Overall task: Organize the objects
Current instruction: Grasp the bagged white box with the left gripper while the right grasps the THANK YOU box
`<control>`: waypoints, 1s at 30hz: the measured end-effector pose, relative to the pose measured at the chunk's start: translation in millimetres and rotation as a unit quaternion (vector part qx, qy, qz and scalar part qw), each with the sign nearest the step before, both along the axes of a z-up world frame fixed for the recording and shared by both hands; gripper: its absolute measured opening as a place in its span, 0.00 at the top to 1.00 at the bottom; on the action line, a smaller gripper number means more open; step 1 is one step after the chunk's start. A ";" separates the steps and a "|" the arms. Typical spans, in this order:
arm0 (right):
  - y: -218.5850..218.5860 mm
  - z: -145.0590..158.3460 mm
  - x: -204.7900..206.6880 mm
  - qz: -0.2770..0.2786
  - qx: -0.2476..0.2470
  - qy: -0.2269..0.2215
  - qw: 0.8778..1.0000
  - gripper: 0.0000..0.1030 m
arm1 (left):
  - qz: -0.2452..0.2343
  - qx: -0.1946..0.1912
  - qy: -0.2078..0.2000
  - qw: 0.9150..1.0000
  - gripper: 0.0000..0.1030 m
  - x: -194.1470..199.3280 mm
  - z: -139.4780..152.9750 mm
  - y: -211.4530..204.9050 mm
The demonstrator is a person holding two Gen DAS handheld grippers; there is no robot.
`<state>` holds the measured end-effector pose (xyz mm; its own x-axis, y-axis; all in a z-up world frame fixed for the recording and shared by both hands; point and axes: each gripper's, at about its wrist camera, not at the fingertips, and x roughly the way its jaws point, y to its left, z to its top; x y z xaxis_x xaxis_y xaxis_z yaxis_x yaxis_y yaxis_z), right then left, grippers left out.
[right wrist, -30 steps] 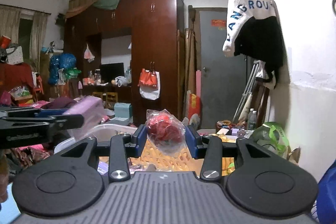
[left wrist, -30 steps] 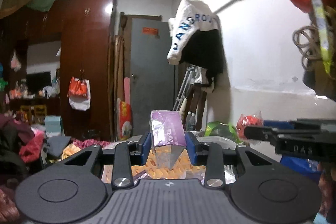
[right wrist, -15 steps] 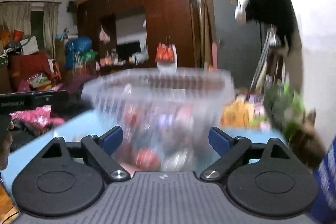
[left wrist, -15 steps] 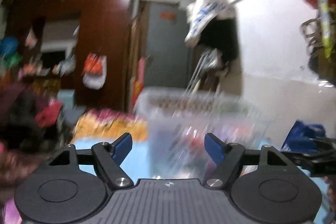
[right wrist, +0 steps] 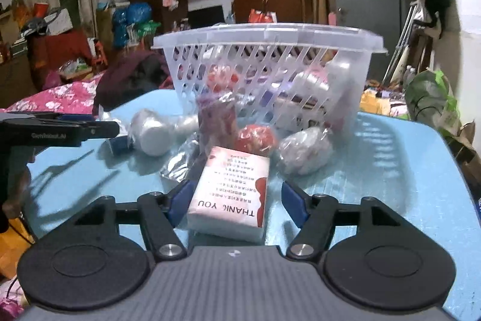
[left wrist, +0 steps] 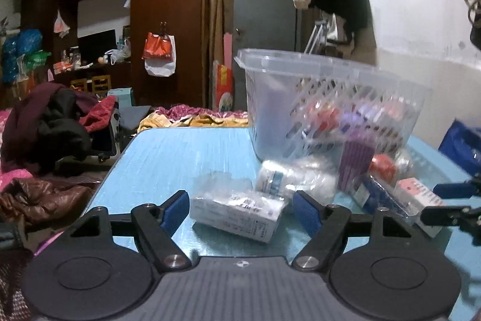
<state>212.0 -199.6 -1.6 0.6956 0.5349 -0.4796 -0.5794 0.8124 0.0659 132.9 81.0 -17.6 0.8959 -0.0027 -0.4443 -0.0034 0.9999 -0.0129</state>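
Left gripper: your left gripper (left wrist: 241,211) has let go of the purple pack it had pinched a second ago. The jaws went from nearly shut to roughly mid-width and now sit either side of a white box (left wrist: 237,212) in clear wrap, with gaps on both sides, so nothing is held.

Right gripper: same story. A second ago your right gripper (right wrist: 234,200) had a red wrapped thing in it. The jaws flew wide, have just been closing back in, and now bracket the pink box (right wrist: 233,193) that says THANK YOU. The left pad looks about touching the box's edge and the right pad is clear of it, so I'd call it not gripped yet.

Basket: the clear basket (right wrist: 267,33) has gone from below you to right in front of you, just behind both boxes. It already has stuff in it, red and purple bits showing through the slots.

Table: the blue table (left wrist: 180,158) carries a loose pile up against the front of the basket: a purple pack (left wrist: 357,161), a red wrapped ball (right wrist: 255,139), a white tub (right wrist: 151,136).

Meaning: looks like one drop-off is done and you're lined up for the next two picks, both just in front of the basket.

Watch out: that wrap on the white box looks slippery, so centre it before you squeeze.
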 end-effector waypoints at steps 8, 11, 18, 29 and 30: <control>1.0 -3.8 2.7 0.010 -0.006 0.016 1.000 0.36 | -0.017 0.005 0.066 0.998 0.23 26.3 -5.4 2.0; 0.7 -3.1 0.3 0.010 -0.003 0.011 1.000 0.44 | -0.014 0.013 0.063 0.998 0.35 24.5 -5.5 0.7; -25.9 4.3 -9.8 -0.054 0.011 -0.046 0.997 0.48 | -0.004 -0.018 -0.003 1.000 0.44 4.7 3.4 -0.5; -50.2 0.5 8.3 -0.075 0.031 -0.029 0.996 0.44 | -0.035 -0.041 -0.078 0.995 0.44 -15.2 11.1 -33.1; -48.2 0.7 8.7 -0.068 0.026 -0.027 0.997 0.38 | -0.038 -0.041 -0.076 0.996 0.44 -14.9 10.2 -35.1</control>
<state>220.7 -247.8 -1.0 0.7874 0.4566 -0.4142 -0.4673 0.8803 0.0821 118.0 45.9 -7.3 0.9483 -0.1040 -0.2999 0.0806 0.9927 -0.0895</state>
